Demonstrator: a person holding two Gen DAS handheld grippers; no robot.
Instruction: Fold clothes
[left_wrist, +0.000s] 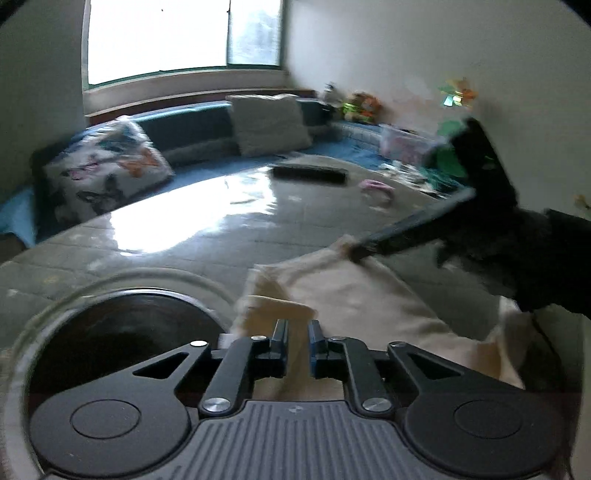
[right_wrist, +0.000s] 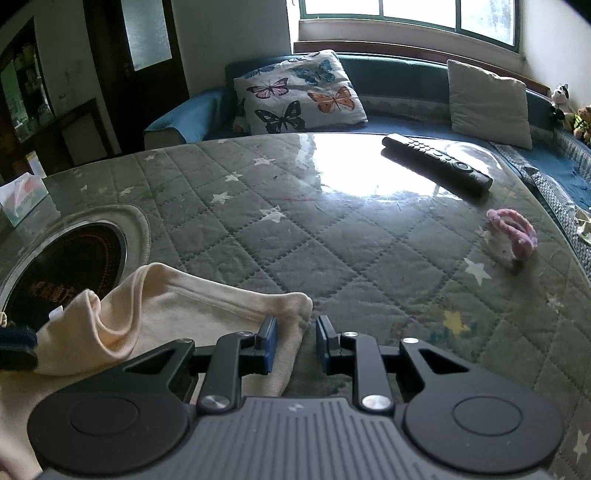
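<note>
Cream cotton garment (right_wrist: 177, 306) lies crumpled on quilted grey star-print counter (right_wrist: 332, 240), beside round dark inset (right_wrist: 62, 266). Left hand-held gripper (left_wrist: 297, 338) narrow, pinching cloth fold. Right hand-held gripper (right_wrist: 293, 338) narrow; hem corner between jaws, grip uncertain. Best practice: pull edges taut, align before creasing.

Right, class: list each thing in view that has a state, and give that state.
cream garment: rumpled, unfolded, on the table.
left gripper: shut on the garment.
right gripper: open, jaws slightly apart, garment edge between them.
remote: lying flat on the table.
butterfly pillow: propped upright on the sofa.
</note>
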